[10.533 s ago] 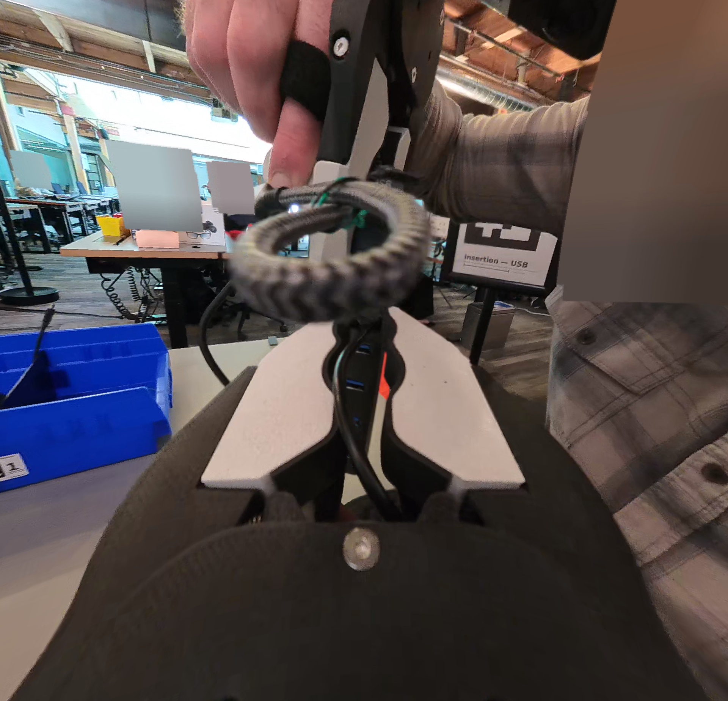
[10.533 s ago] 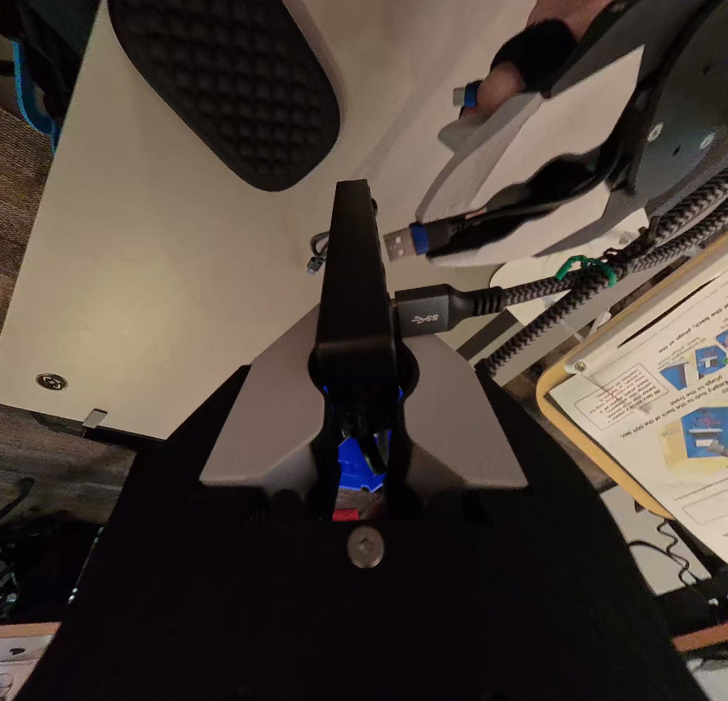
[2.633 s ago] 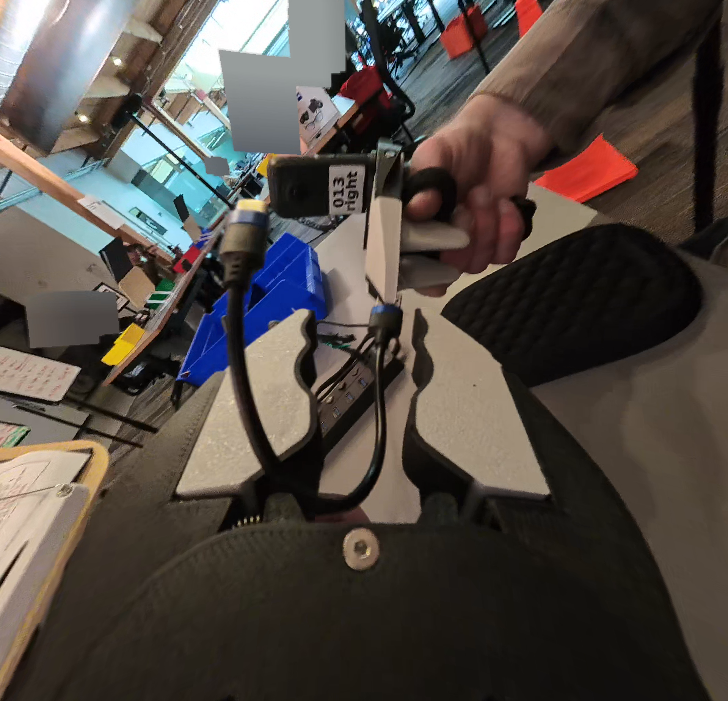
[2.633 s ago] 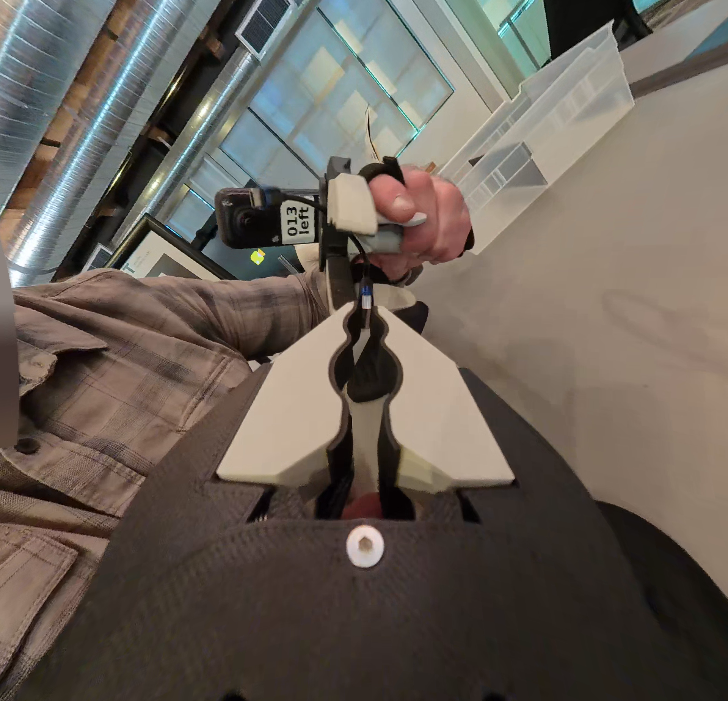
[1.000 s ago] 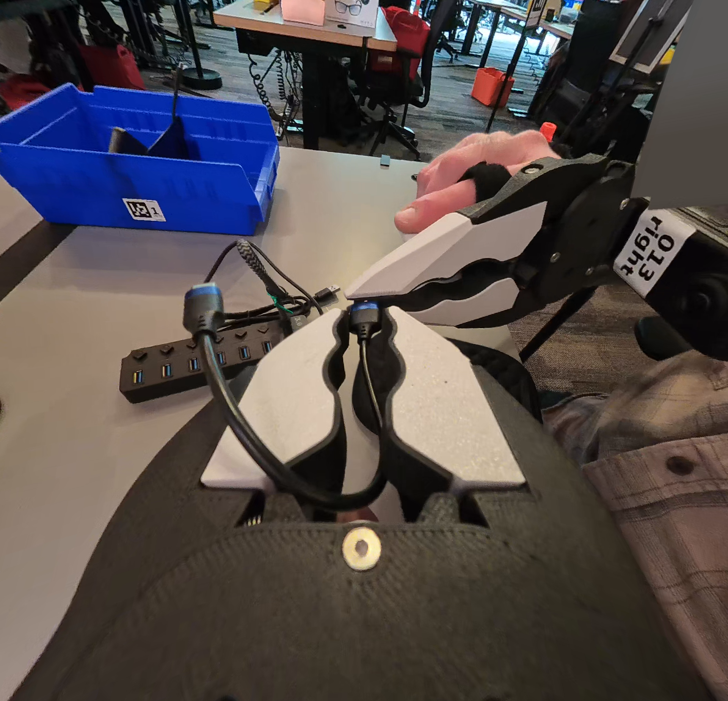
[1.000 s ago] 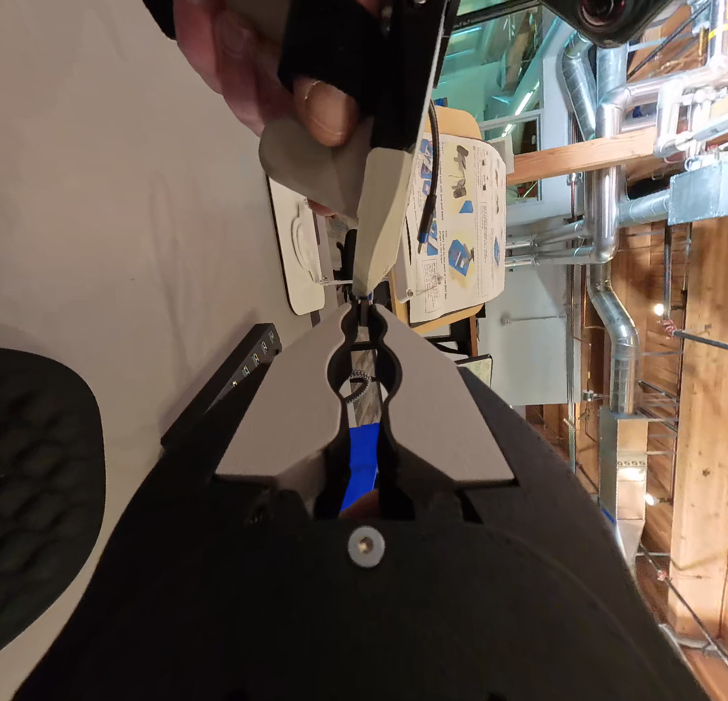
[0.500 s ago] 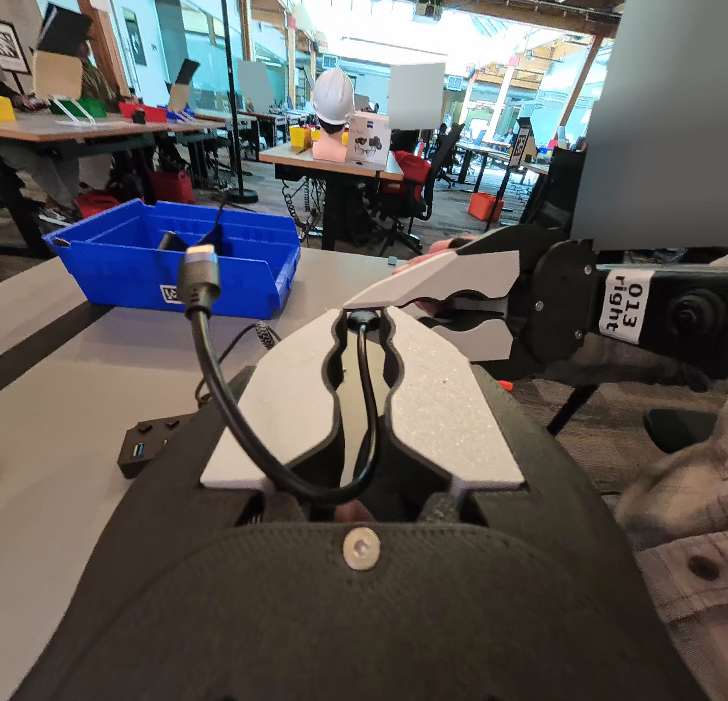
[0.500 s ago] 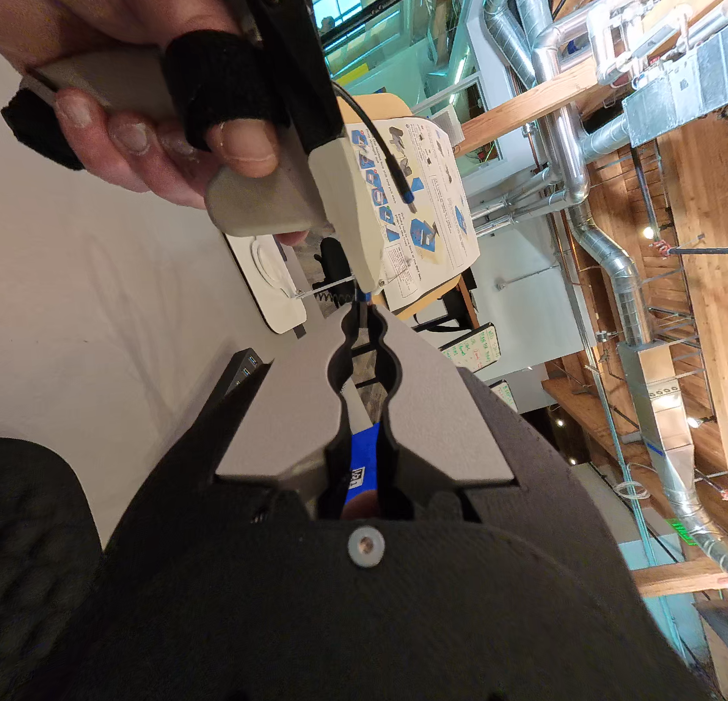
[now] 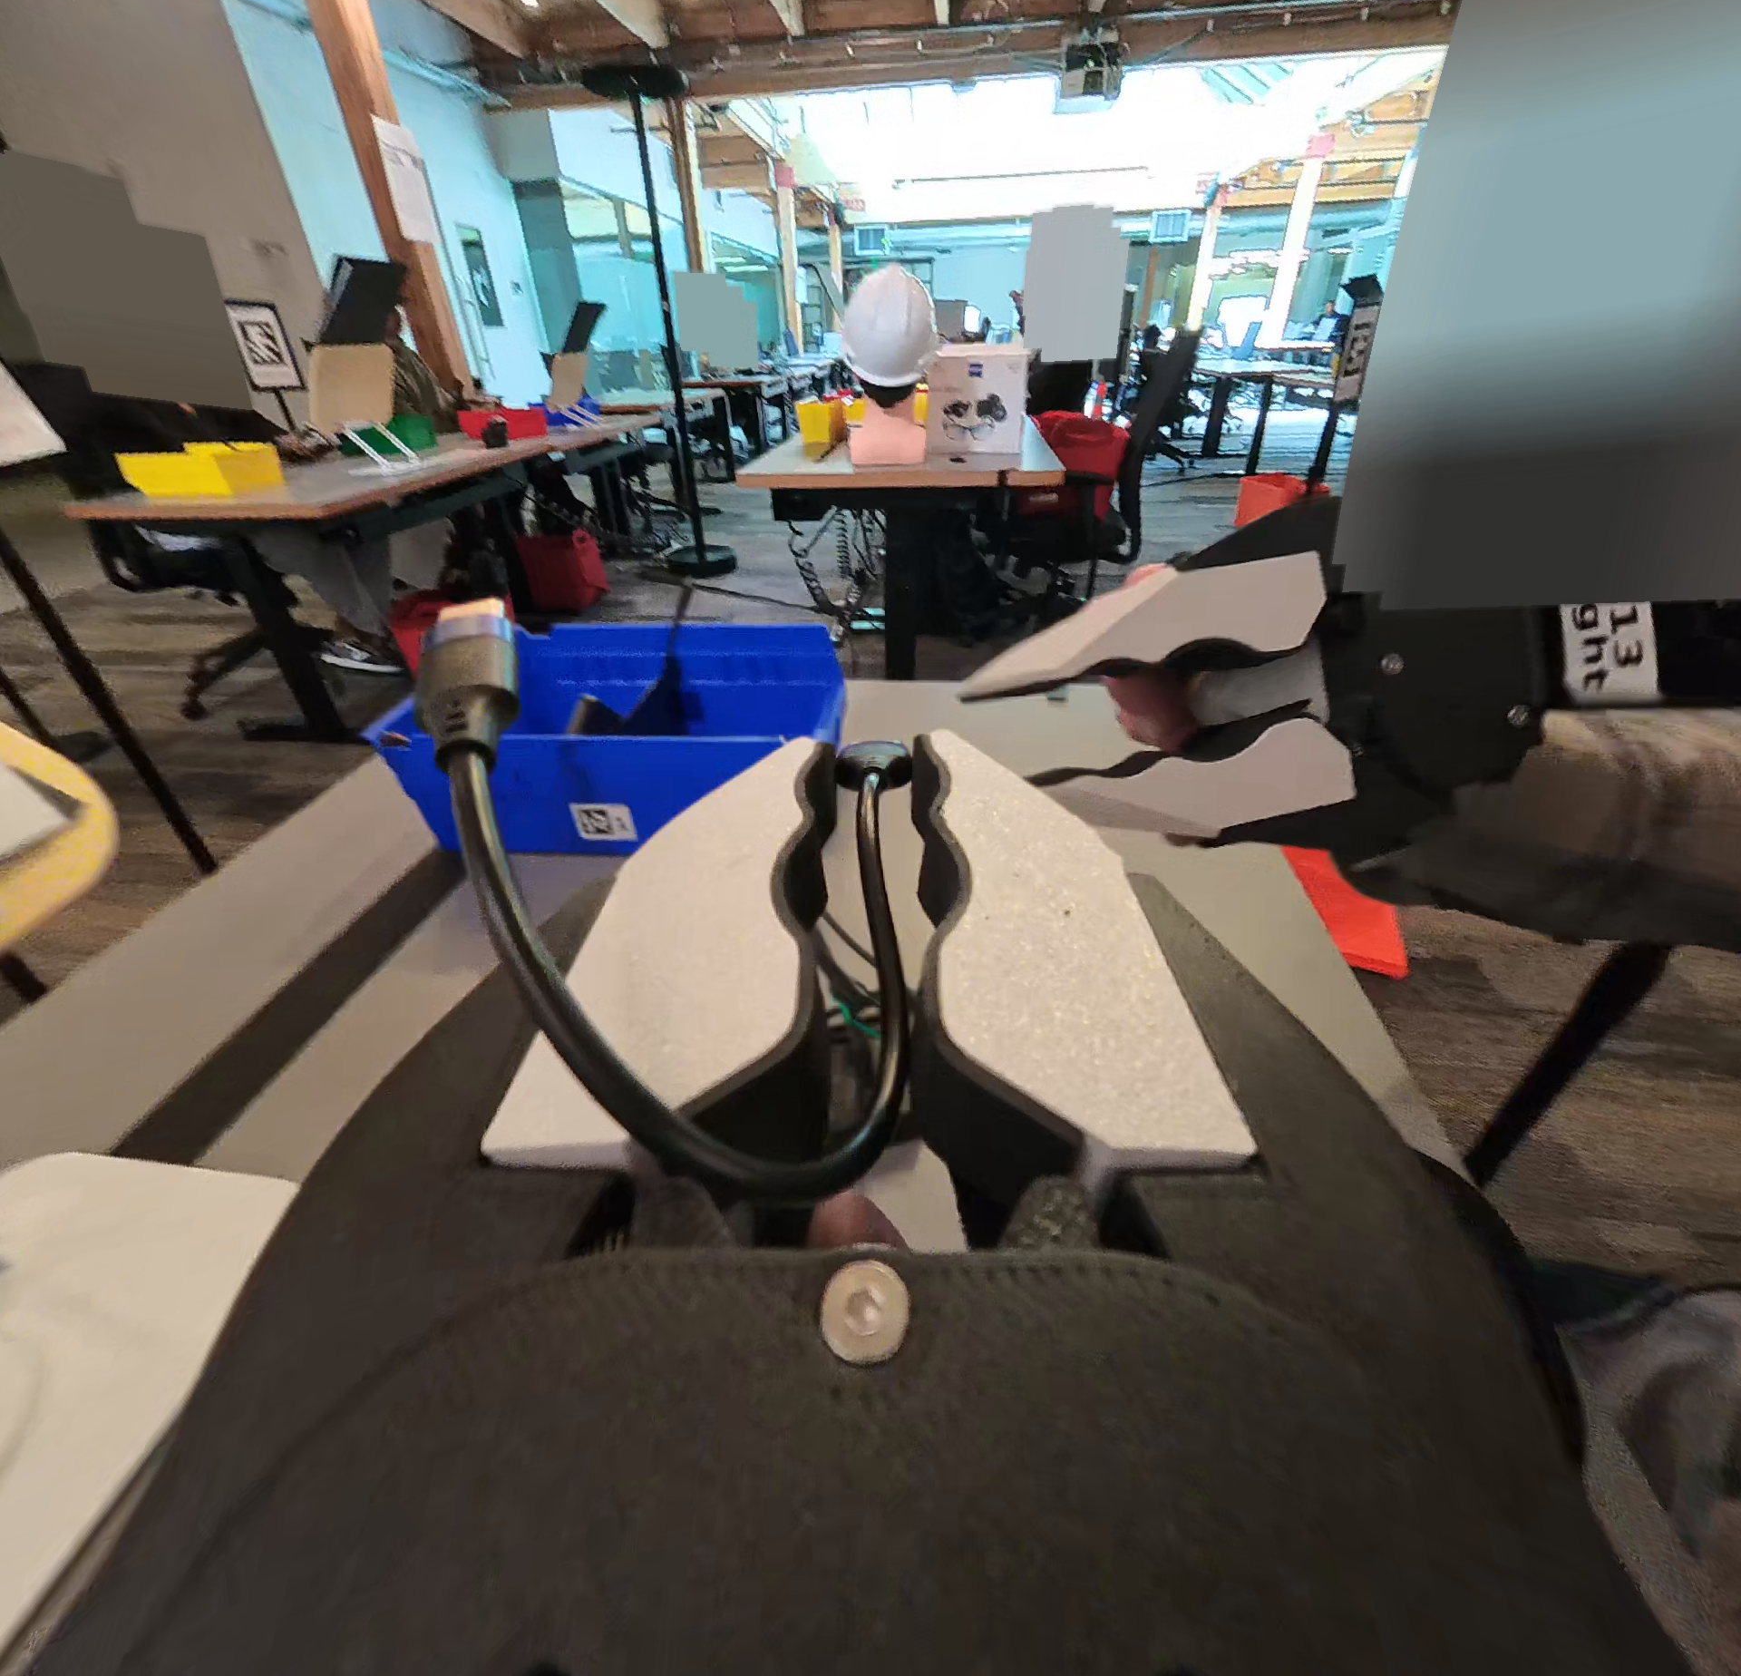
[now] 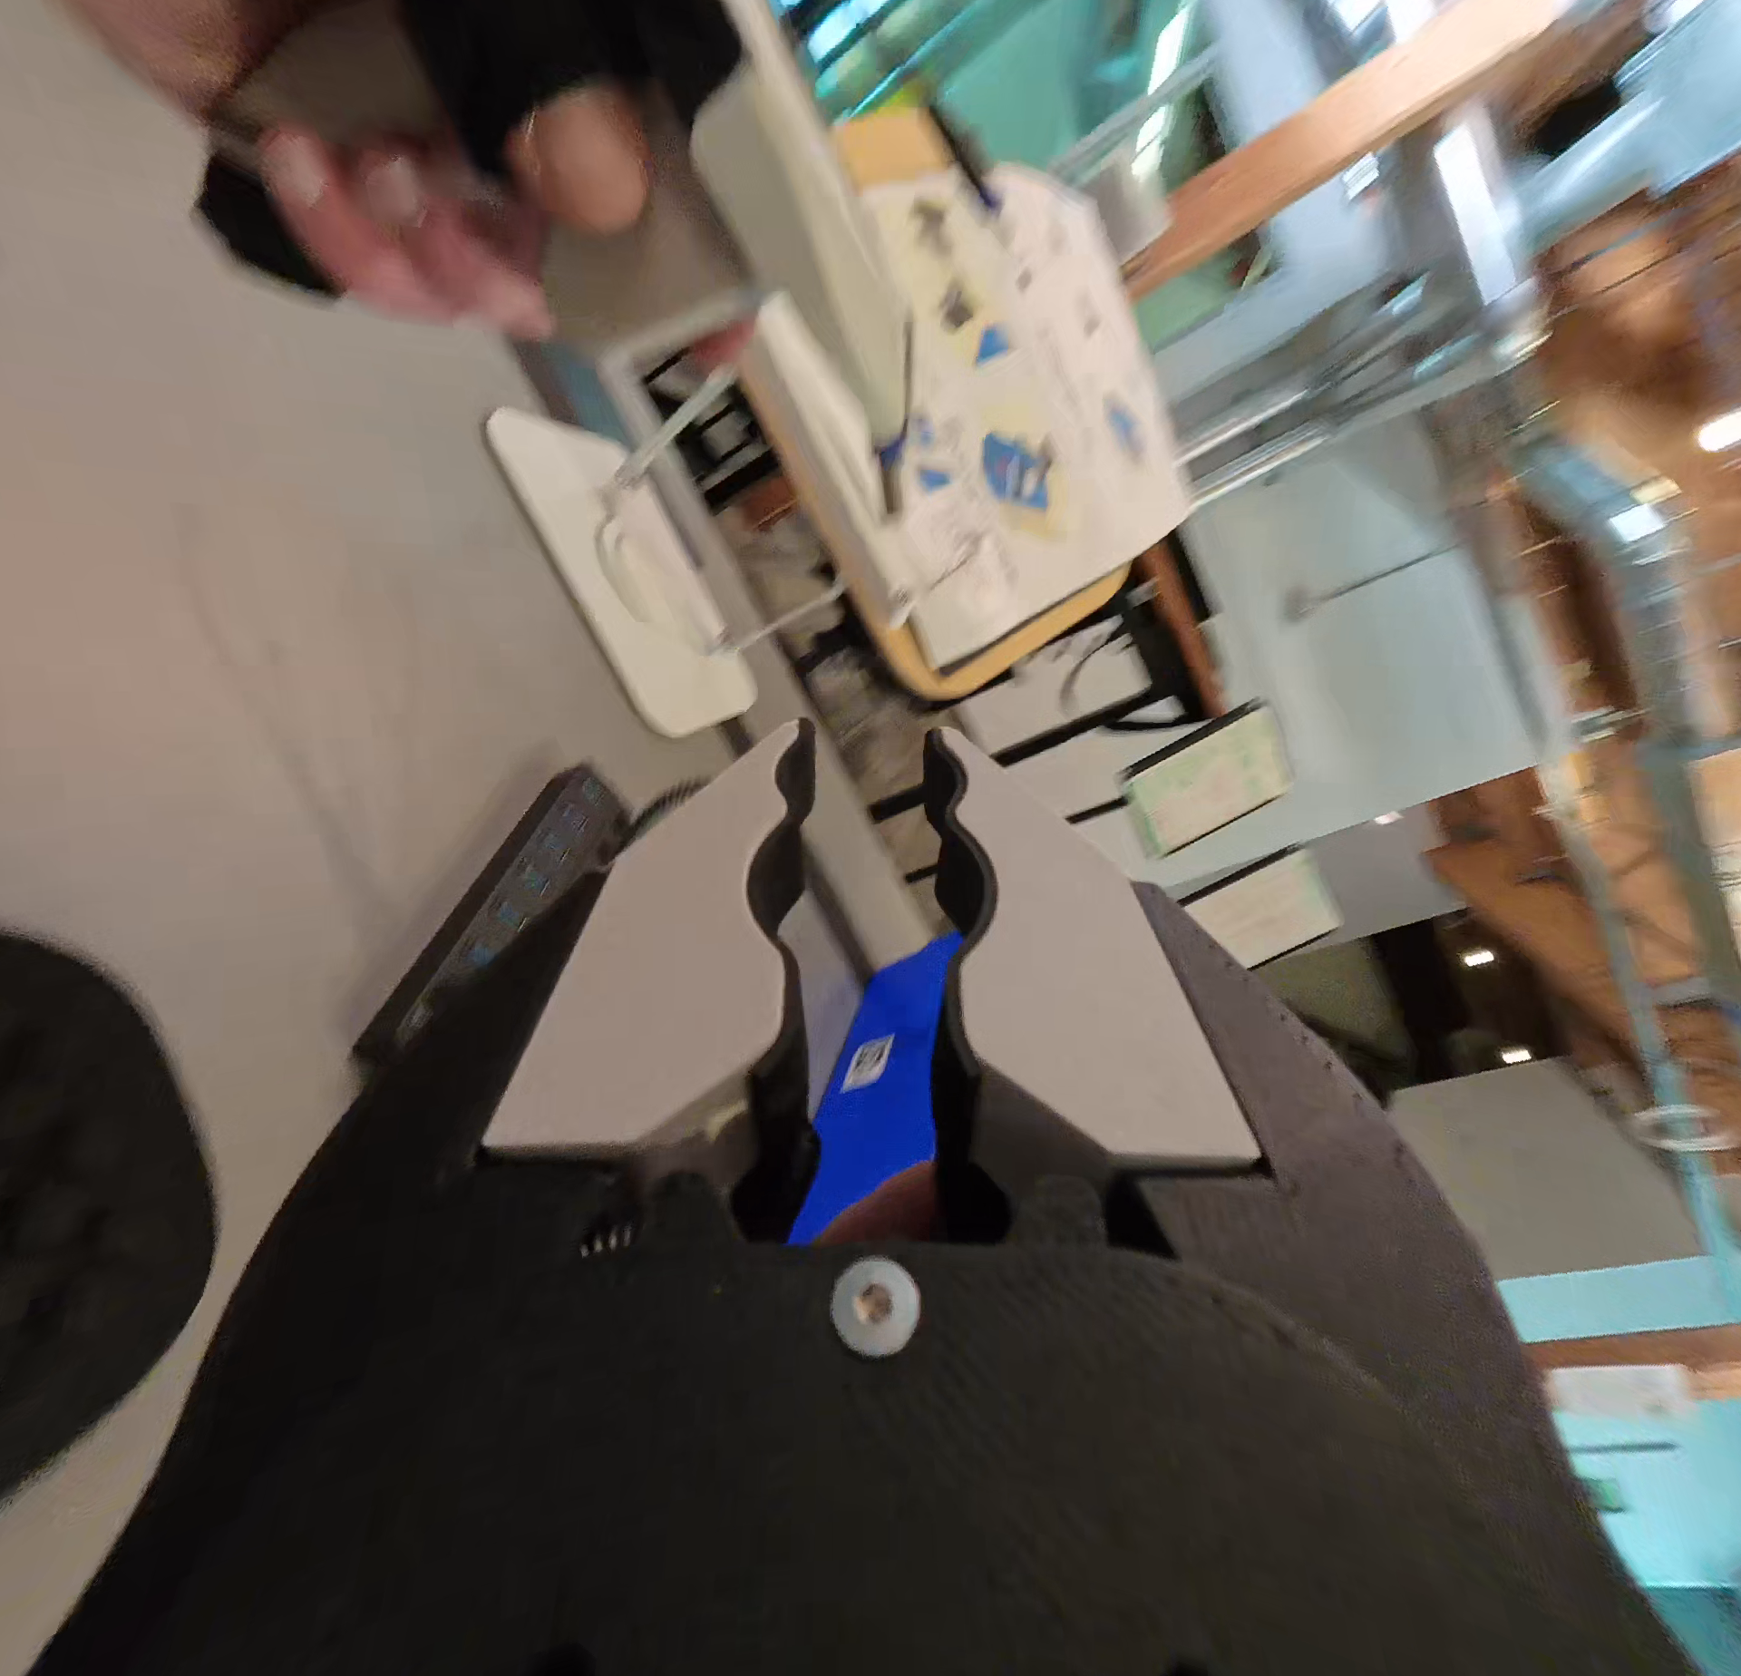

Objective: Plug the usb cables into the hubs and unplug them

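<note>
The left gripper (image 9: 872, 753) is pinched on the small black end of a short rubbery cable (image 9: 584, 1009). The cable drops back between the two matte grey, wavy-edged fingers (image 9: 1055, 962), loops under near the gripper's body and rises again at ten o'clock, where its free plug (image 9: 468, 679), a stubby dark barrel with a silvery metal tip, stands nearly upright in the air.

At two o'clock in the left wrist view the right gripper (image 9: 999, 736) hovers close by, its pale wedge-shaped fingers clearly apart with nothing between them; a hand (image 9: 1145, 703) wraps its handle. The right wrist view agrees: a plain gap shows between its tips (image 10: 869, 745).

The hub (image 10: 509, 896), a long flat black bar with a row of small blue-lit ports, lies on the smooth grey table (image 10: 188, 594) at about nine o'clock from the right gripper's tips, blurred by motion. Whether anything is plugged into it I cannot tell.

A blue plastic bin (image 9: 622, 736) with hard square walls sits on the table at eleven o'clock beyond the left gripper. A textured black pad (image 10: 85, 1188) lies at eight o'clock in the right wrist view, and a wood-edged board (image 10: 1017, 519) with a printed sheet stands at one o'clock.
</note>
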`<state>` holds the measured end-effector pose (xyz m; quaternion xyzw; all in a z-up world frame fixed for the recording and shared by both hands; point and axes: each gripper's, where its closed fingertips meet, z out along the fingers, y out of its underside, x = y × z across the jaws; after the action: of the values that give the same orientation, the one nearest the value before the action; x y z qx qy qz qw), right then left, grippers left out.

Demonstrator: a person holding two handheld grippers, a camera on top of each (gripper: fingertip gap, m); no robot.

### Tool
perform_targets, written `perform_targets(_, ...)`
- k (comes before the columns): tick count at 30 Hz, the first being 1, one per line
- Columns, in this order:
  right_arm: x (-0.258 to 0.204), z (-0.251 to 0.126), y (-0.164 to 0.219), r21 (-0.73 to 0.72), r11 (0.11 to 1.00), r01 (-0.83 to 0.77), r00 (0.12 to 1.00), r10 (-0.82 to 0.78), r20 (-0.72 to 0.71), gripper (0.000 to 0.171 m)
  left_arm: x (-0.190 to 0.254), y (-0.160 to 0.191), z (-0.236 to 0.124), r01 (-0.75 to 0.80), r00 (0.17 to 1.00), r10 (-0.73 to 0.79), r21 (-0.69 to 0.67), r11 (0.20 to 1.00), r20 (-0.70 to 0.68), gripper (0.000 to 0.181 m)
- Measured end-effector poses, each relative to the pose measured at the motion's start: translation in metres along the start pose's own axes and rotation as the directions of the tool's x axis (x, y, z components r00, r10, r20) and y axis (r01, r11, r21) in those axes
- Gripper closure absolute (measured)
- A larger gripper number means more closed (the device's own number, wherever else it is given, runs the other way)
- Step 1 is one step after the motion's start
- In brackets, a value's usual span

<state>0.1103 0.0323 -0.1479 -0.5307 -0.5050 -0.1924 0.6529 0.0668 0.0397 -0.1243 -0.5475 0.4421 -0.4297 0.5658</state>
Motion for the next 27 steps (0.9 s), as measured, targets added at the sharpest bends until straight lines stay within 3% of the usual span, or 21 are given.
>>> perform_targets(4, -0.010, -0.019, 0.051, -0.209, 0.955, -0.209, 0.946, 0.252, 0.204, 0.142, -0.029, -0.028, -0.001, -0.083, 0.994, 0.080, 0.047, 0.995, 0.068, 0.166)
perform_targets(7, -0.046, -0.032, 0.073, -0.331, 0.866, -0.374, 0.825, 0.474, 0.307, 0.143, -0.045, -0.041, 0.002, -0.136, 0.986, 0.128, 0.073, 0.988, 0.108, 0.166)
perform_targets(9, -0.076, -0.037, 0.084, -0.407, 0.821, -0.400, 0.759, 0.546, 0.355, 0.133, -0.052, -0.045, 0.004, -0.141, 0.984, 0.131, 0.087, 0.986, 0.119, 0.166)
perform_targets(15, -0.128, -0.009, 0.100, -0.548, 0.578, -0.605, 0.554, 0.800, 0.232, 0.114, -0.064, -0.037, 0.003, -0.160, 0.978, 0.147, 0.076, 0.984, 0.149, 0.166)
perform_targets(17, -0.134, 0.005, 0.114, -0.576, 0.516, -0.634, 0.535, 0.831, 0.155, 0.112, -0.065, -0.036, 0.001, -0.161, 0.978, 0.148, 0.081, 0.984, 0.148, 0.166)
perform_targets(27, -0.165, 0.038, 0.153, -0.667, 0.428, -0.611, 0.519, 0.852, 0.071, 0.119, -0.073, -0.038, -0.008, -0.151, 0.978, 0.134, 0.100, 0.984, 0.158, 0.166)
